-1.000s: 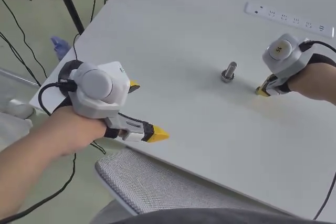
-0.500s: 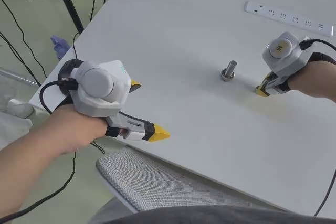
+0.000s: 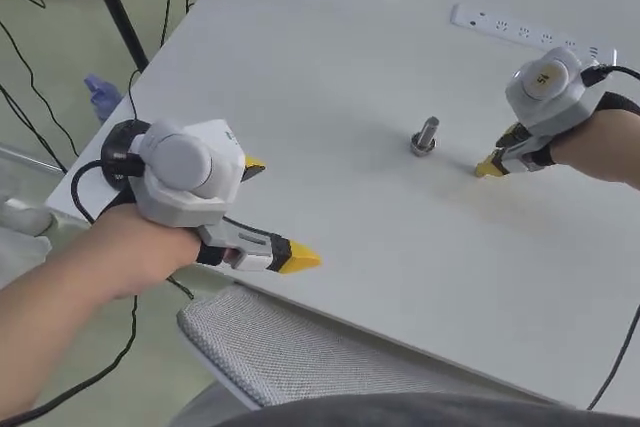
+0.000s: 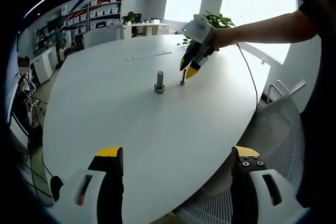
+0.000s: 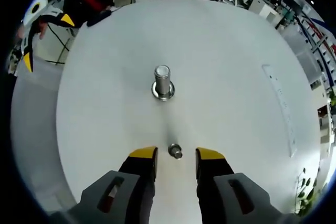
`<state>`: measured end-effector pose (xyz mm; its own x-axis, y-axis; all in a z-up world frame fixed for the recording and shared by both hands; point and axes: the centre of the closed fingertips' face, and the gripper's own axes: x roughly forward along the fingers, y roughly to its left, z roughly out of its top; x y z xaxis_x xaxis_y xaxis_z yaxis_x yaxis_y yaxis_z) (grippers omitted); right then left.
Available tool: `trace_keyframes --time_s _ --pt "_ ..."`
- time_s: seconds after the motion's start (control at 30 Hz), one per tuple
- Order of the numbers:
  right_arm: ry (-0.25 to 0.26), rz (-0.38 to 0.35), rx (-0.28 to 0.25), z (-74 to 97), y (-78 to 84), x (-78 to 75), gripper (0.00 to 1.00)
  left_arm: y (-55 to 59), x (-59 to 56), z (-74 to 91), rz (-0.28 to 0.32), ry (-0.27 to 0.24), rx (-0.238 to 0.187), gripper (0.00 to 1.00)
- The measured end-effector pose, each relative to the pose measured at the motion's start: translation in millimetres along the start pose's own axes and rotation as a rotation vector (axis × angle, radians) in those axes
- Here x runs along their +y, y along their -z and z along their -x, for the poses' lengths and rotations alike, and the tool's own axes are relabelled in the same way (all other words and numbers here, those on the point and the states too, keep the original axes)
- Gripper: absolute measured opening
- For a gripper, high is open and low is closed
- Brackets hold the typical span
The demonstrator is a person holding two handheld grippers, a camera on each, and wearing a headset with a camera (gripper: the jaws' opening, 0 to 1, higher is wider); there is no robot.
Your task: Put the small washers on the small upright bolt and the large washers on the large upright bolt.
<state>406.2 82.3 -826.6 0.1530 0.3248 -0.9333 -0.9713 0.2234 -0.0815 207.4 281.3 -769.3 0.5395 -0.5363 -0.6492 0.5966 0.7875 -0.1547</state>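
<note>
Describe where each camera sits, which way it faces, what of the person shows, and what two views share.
Head view: on the headset, facing down at the table; both hands show, holding the left gripper and right gripper.
Left gripper view: on the left gripper, facing across the table at the large bolt; its open fingers and the other arm show.
Right gripper view: on the right gripper, facing the small bolt between its fingers.
Shared: both gripper views show both bolts.
</note>
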Motion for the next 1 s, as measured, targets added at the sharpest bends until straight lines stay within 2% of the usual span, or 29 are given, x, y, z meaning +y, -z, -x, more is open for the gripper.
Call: trace_keyframes --time_s 0.17,0.2,0.37,0.43,0.47,0.5,0.57,0.63,0.7,0.8,0.83,0.9,1.0 --pt "0.033 -0.025 -0.043 15.8 1.5 1.7 0.32 -6.3 -2.0 1.1 0.000 0.007 -0.012 0.85" --pt "0.040 -0.029 -0.057 12.9 5.2 -1.7 0.33 -7.0 -2.3 1.3 -0.001 0.008 -0.013 0.85" --pt "0.081 -0.082 -0.172 41.7 -2.4 1.1 0.36 -11.3 -2.8 2.2 -0.006 0.009 -0.024 0.85" --pt "0.093 -0.112 -0.200 50.0 -1.2 2.3 0.39 -12.4 -3.6 2.5 -0.004 0.011 -0.026 0.86" --pt "0.097 -0.111 -0.253 57.1 -6.3 4.3 0.39 -13.0 -4.4 2.6 -0.005 0.012 -0.027 0.86" --pt "0.101 -0.111 -0.282 62.2 -7.9 6.0 0.39 -13.8 -5.0 2.9 -0.007 0.012 -0.027 0.86" --pt "0.125 -0.153 -0.306 74.0 -4.2 7.0 0.43 -16.2 -6.7 4.2 -0.013 0.014 -0.027 0.86" --pt "0.118 -0.208 -0.358 85.4 -4.4 12.6 0.45 -19.2 -7.9 5.9 -0.021 0.012 -0.029 0.86" --pt "0.127 -0.232 -0.393 95.0 -2.6 15.6 0.47 -21.1 -7.9 7.2 -0.024 0.010 -0.032 0.86" --pt "0.097 -0.297 -0.475 111.9 -3.9 27.4 0.50 -23.2 -9.1 10.2 -0.023 0.010 -0.039 0.86" --pt "0.101 -0.291 -0.464 114.4 0.2 30.3 0.52 -23.4 -9.0 10.6 -0.021 0.009 -0.041 0.86" --pt "0.101 -0.257 -0.480 121.4 2.3 41.8 0.53 -24.2 -9.6 13.0 -0.016 0.007 -0.040 0.86" --pt "0.097 -0.306 -0.524 129.9 4.5 54.1 0.55 -30.9 -12.1 17.4 -0.020 0.007 -0.059 0.87"
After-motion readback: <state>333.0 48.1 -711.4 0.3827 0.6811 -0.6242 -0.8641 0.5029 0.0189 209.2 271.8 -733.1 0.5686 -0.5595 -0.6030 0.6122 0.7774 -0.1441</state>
